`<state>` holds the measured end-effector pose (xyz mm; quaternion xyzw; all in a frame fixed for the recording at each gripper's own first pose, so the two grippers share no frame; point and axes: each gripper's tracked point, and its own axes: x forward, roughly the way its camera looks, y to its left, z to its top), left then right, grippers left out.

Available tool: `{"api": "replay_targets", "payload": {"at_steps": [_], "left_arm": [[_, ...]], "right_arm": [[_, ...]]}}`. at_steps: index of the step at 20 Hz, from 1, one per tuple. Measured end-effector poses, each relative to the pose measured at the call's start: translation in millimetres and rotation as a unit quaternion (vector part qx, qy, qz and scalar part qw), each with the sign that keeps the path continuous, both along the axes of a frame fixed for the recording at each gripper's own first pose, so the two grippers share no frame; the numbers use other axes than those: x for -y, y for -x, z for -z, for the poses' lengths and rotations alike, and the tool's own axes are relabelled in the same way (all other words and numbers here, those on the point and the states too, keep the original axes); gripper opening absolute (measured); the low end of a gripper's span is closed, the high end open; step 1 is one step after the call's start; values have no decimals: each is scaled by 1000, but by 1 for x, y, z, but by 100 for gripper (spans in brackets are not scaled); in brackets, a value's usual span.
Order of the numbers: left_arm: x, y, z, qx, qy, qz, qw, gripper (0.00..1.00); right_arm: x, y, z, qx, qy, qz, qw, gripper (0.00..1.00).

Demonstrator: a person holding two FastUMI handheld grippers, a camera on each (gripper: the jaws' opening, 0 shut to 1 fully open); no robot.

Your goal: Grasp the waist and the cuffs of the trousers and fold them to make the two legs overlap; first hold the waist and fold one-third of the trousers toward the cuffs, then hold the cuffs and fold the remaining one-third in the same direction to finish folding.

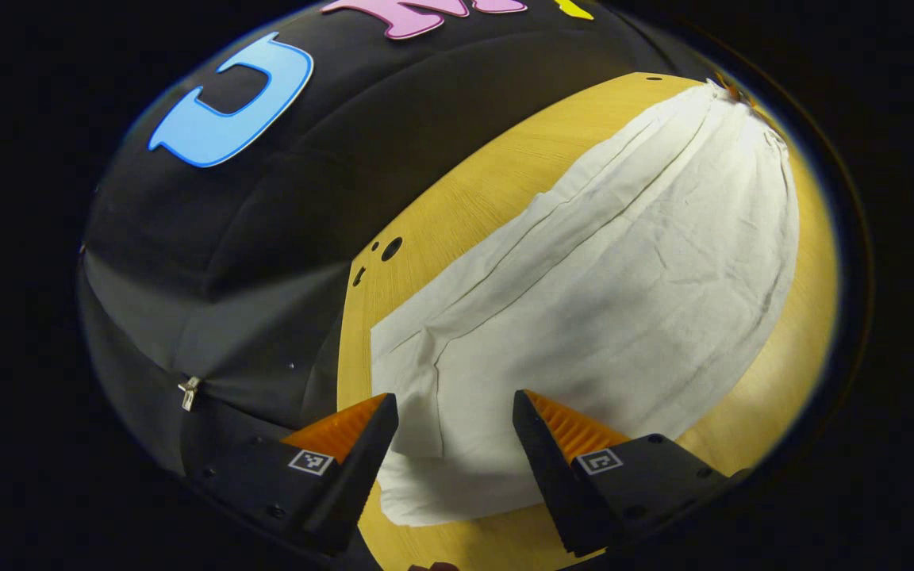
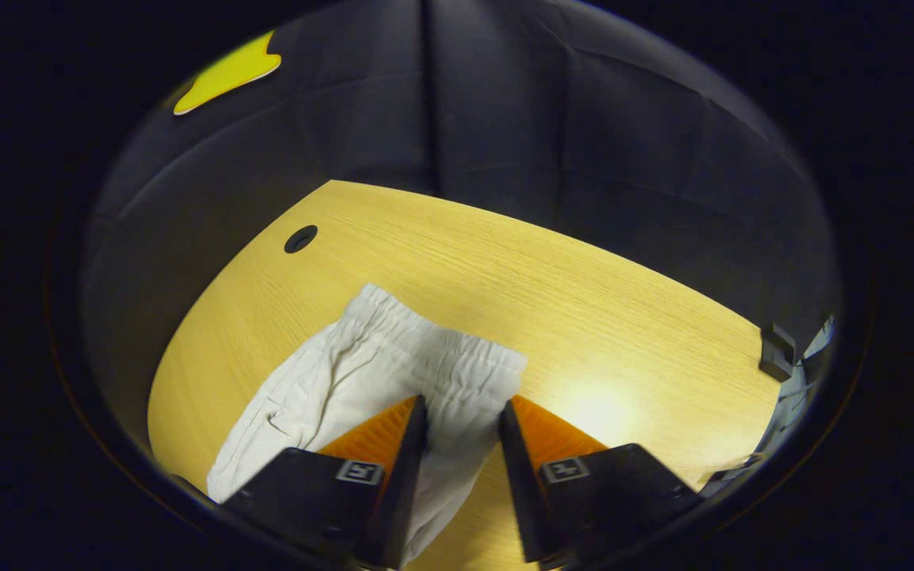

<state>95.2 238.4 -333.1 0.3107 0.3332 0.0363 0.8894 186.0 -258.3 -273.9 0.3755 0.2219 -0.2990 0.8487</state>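
Both tools gape: left tool (image 1: 455, 408) over trousers' (image 1: 608, 293) cuffs, right tool (image 2: 462, 412) over waist.

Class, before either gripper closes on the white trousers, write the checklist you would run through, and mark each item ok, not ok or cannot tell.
1. Trousers lie flat on the table: ok, with a few long creases.
2. Left gripper open over the cuff end: ok.
3. Right gripper open at the elastic waist: ok.
4. Cloth already between the fingers of either gripper: cannot tell; height above the cloth is unclear.
5. Two legs overlap: cannot tell.
6. Table beyond the waist is free: ok.
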Motion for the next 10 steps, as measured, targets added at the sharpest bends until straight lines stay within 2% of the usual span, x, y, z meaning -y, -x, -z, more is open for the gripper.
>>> {"api": "replay_targets", "payload": {"at_steps": [1, 2, 4, 10], "left_arm": [[-1, 1, 0, 1, 4, -5, 1000, 96], [0, 2, 0, 0, 5, -7, 1000, 96], [1, 4, 0, -2, 8, -5, 1000, 95], [-5, -3, 0, -14, 14, 13, 1000, 96]], "right_arm": [[-5, -4, 1, 16, -22, 1, 1000, 30], [-7, -4, 3, 34, -41, 2, 999, 20], [-5, -5, 7, 43, -49, -4, 998, 20], [-1, 2, -10, 50, -29, 3, 998, 19]]}}
